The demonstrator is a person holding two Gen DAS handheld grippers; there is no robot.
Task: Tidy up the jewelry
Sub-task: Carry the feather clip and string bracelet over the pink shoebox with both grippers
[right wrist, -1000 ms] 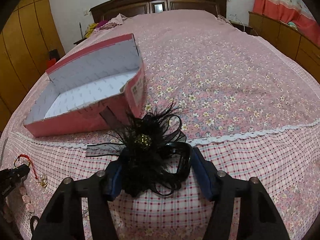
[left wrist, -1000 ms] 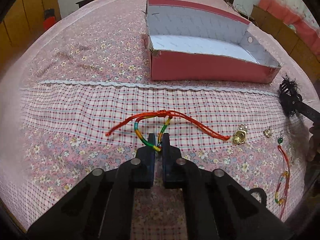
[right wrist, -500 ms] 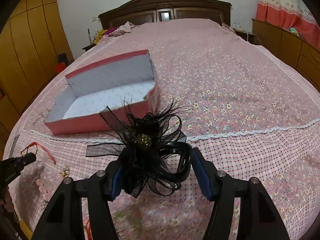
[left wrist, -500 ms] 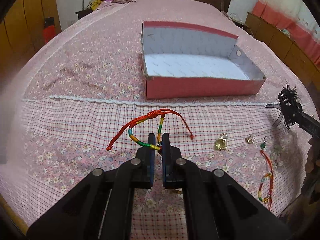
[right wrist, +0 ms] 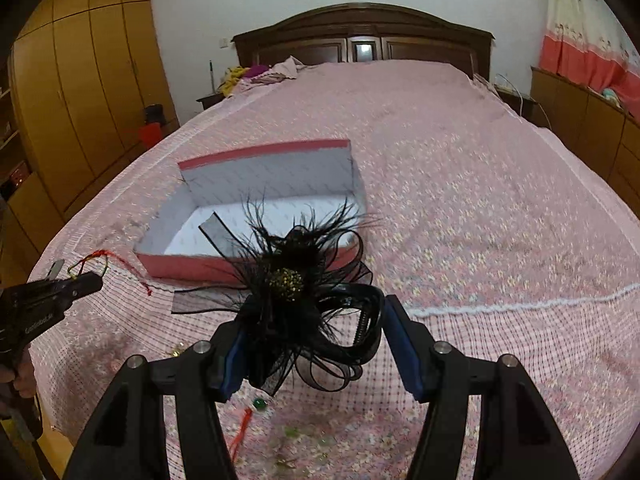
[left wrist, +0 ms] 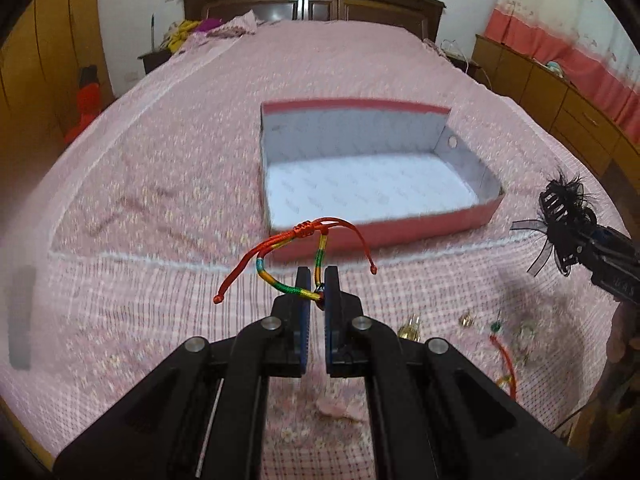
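Note:
My left gripper (left wrist: 318,280) is shut on a red and rainbow cord bracelet (left wrist: 296,254), held in the air in front of the open pink box (left wrist: 424,228). It also shows in the right wrist view (right wrist: 86,284), at the left edge. My right gripper (right wrist: 316,316) is shut on a black feathered hair clip (right wrist: 304,284) and holds it above the bed, near the box (right wrist: 192,266). The clip also shows in the left wrist view (left wrist: 564,212), at the right. The box is white inside and holds nothing that I can see.
Small gold charms (left wrist: 410,330), a green bead (left wrist: 496,326) and another red cord bracelet (left wrist: 506,364) lie on the checked bedspread at the near right. A wooden headboard (right wrist: 360,40) stands at the far end, wardrobes (right wrist: 80,100) at the left.
Both grippers have risen from the bed with their items. The bracelet has left the bedspread and hangs from the left gripper. The box now lies lower in both views.

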